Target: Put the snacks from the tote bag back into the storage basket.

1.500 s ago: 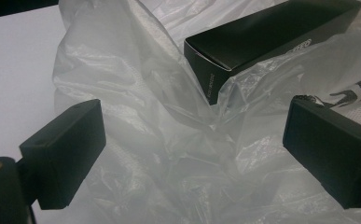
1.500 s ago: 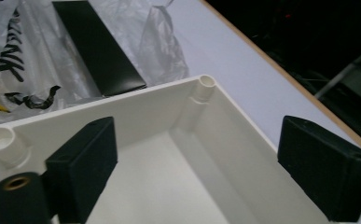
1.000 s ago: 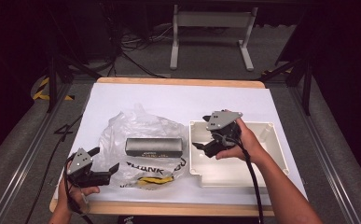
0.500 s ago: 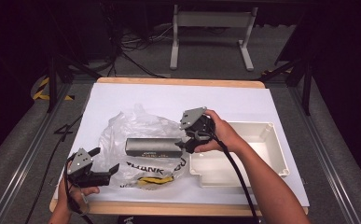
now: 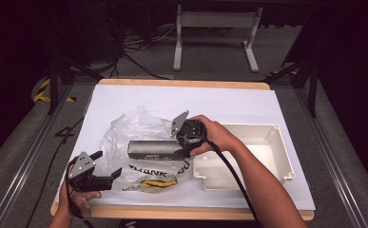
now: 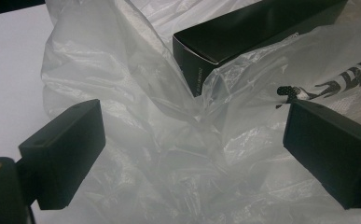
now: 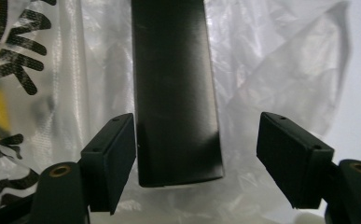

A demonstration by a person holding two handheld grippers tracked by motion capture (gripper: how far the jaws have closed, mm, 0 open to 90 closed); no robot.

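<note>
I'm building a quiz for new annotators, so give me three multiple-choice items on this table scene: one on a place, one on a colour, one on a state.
1. Where does the long black cardboard box lie?
A. in the tray
B. on the clear crumpled plastic bag
C. on the floor

2. What colour is the shallow rectangular plastic tray?
A. red
B. blue
C. off-white

3. How does the right tool stand to the box?
A. jaws on either side of the box's end, a gap at one side
B. raised over the tray
C. shut on the bag

Answers: 1 B, the bag spreads under and around the box. 2 C, the tray's walls look pale cream in the high view. 3 A, the right gripper view shows the box's end between the jaws, which have just been closing, one pad apart from it.
</note>
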